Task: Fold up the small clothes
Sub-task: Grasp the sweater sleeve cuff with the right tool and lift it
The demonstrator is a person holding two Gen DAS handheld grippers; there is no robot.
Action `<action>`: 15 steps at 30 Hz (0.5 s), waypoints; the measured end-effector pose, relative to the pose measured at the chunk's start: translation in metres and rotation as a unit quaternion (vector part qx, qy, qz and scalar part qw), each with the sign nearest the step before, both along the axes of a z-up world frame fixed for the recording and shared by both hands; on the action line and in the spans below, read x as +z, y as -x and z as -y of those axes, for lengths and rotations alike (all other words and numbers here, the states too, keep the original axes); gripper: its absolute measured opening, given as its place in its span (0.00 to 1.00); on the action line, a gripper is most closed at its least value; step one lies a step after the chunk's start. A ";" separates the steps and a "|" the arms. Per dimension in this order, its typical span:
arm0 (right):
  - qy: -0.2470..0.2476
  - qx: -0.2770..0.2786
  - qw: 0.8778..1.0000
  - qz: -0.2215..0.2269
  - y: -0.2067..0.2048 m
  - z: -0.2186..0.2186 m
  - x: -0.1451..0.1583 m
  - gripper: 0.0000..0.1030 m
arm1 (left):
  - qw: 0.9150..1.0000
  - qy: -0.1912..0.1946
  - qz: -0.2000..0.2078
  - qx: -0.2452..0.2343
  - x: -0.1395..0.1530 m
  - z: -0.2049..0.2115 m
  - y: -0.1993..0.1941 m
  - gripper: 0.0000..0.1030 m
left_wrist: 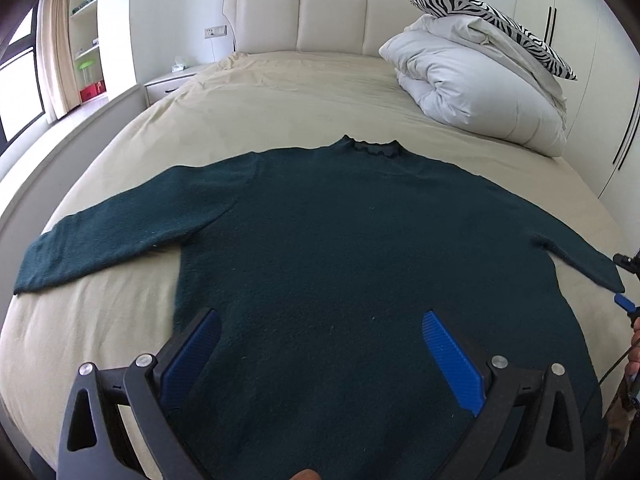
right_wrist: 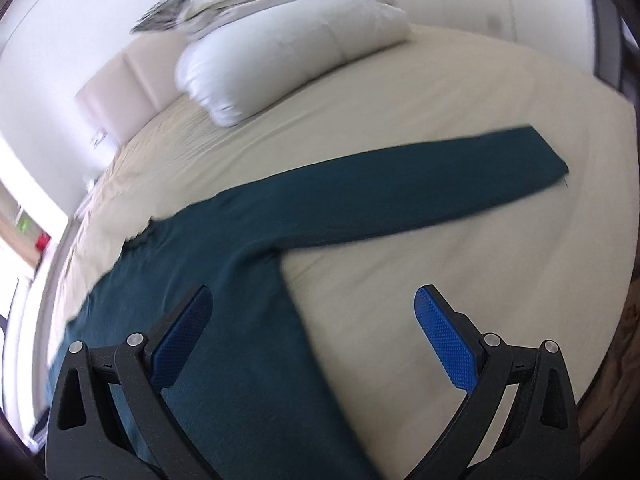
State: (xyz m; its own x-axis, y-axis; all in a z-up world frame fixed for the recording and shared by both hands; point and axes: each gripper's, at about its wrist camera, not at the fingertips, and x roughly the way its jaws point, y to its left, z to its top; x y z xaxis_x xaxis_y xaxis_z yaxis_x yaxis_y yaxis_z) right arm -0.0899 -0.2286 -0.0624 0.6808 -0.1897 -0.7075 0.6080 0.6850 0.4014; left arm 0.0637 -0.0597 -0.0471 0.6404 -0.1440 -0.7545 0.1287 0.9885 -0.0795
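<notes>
A dark green long-sleeved sweater (left_wrist: 332, 232) lies flat on the beige bed (left_wrist: 280, 96), collar away from me, both sleeves spread out. My left gripper (left_wrist: 320, 320) is open and empty, hovering over the sweater's lower body near the hem. My right gripper (right_wrist: 312, 298) is open and empty, above the sweater's right side edge, below the armpit. The right sleeve (right_wrist: 420, 188) stretches away to the upper right in the right wrist view. The right gripper's blue fingertip (left_wrist: 624, 302) shows at the right edge of the left wrist view, by the right cuff.
A folded white duvet (left_wrist: 476, 88) with a zebra-print pillow (left_wrist: 496, 20) sits at the bed's far right. A padded headboard (left_wrist: 304, 12) stands behind. A nightstand (left_wrist: 168, 84) and shelves (left_wrist: 86, 32) are at the left. A wardrobe (left_wrist: 588, 60) is at the right.
</notes>
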 end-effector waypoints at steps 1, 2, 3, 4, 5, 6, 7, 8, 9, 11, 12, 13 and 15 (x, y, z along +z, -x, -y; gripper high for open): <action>-0.035 -0.028 0.999 0.008 0.007 0.032 -0.012 0.88 | 1.000 0.001 0.007 0.001 -0.001 0.004 -0.004 1.00; -0.059 -0.045 0.997 0.015 0.013 0.057 -0.021 0.86 | 1.000 0.001 0.015 -0.001 -0.001 0.008 -0.008 1.00; -0.085 -0.063 0.994 0.026 0.019 0.086 -0.033 0.80 | 1.000 -0.005 0.014 -0.003 -0.002 0.013 -0.012 1.00; -0.105 -0.081 0.991 0.031 0.025 0.109 -0.043 0.75 | 1.000 -0.013 0.006 -0.006 -0.004 0.020 -0.017 1.00; -0.124 -0.100 0.987 0.033 0.030 0.132 -0.053 0.74 | 1.000 -0.021 -0.010 -0.012 -0.007 0.026 -0.022 1.00; -0.143 -0.118 0.982 0.038 0.036 0.153 -0.063 0.71 | 0.999 -0.019 -0.023 -0.016 -0.009 0.030 -0.027 1.00; -0.157 -0.134 0.978 0.043 0.041 0.171 -0.071 0.67 | 0.999 -0.008 -0.027 -0.016 -0.010 0.031 -0.030 1.00; -0.170 -0.145 0.973 0.054 0.045 0.187 -0.079 0.65 | 0.999 -0.001 -0.028 -0.020 -0.010 0.035 -0.034 1.00; -0.182 -0.151 0.969 0.067 0.047 0.201 -0.085 0.61 | 0.999 -0.004 -0.025 -0.025 -0.010 0.040 -0.037 1.00; -0.199 -0.160 0.962 0.092 0.048 0.226 -0.094 0.59 | 0.999 -0.012 -0.021 -0.032 -0.012 0.049 -0.042 1.00; -0.205 -0.165 0.959 0.104 0.049 0.237 -0.099 0.56 | 0.999 -0.005 -0.026 -0.039 -0.014 0.053 -0.046 1.00; -0.211 -0.172 0.956 0.113 0.048 0.247 -0.103 0.51 | 0.998 0.006 -0.034 -0.044 -0.017 0.054 -0.050 1.00; -0.219 -0.180 0.951 0.122 0.045 0.267 -0.108 0.42 | 0.997 0.027 -0.043 -0.052 -0.021 0.056 -0.055 1.00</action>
State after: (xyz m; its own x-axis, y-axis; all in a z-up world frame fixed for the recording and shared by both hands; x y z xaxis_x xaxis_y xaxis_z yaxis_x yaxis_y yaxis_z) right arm -0.1347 -0.4953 -0.1703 0.7818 -0.1660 -0.6010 0.6233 0.1842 0.7599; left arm 0.1190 -0.1157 -0.0676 0.5526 -0.2484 -0.7956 0.2207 0.9641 -0.1477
